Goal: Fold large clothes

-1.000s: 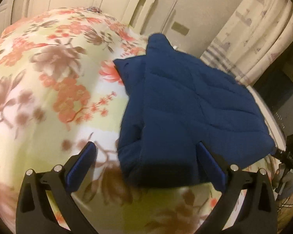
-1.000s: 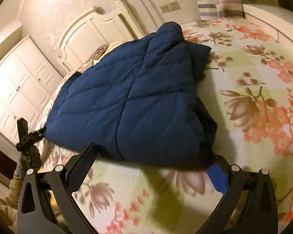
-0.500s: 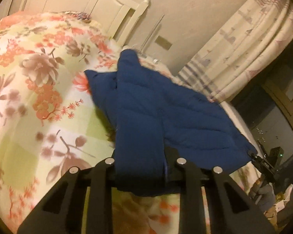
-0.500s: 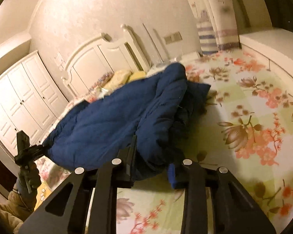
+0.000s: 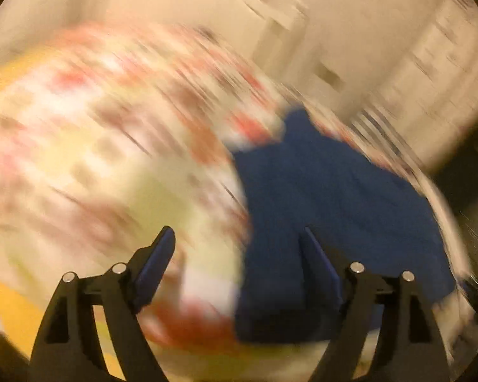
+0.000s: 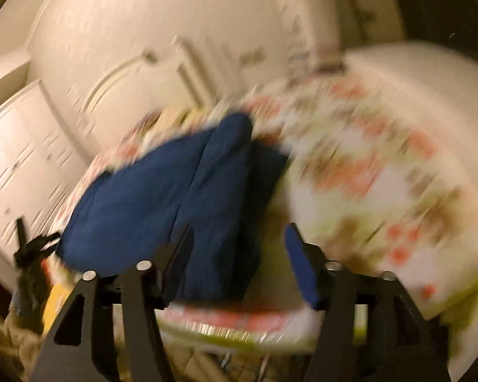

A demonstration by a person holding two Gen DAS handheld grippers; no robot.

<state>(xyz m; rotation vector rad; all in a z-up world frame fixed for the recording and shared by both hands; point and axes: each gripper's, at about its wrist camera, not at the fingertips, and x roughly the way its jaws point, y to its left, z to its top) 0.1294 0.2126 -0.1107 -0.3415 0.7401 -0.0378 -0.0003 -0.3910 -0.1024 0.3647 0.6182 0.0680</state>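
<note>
The blue jacket (image 5: 331, 210) lies loosely folded on the flowery bed (image 5: 89, 159), and both the left gripper (image 5: 239, 248) and the right gripper (image 6: 239, 248) have just been opening with nothing between their jaws, so the puffy jacket could spring open or slide off the near edge.

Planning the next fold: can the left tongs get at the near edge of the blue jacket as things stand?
Probably yes. The left tongs have just been opening, with nothing gripped, and the blue jacket lies right ahead on the floral bedspread, its near edge unobstructed. Blur hides fine detail.
</note>
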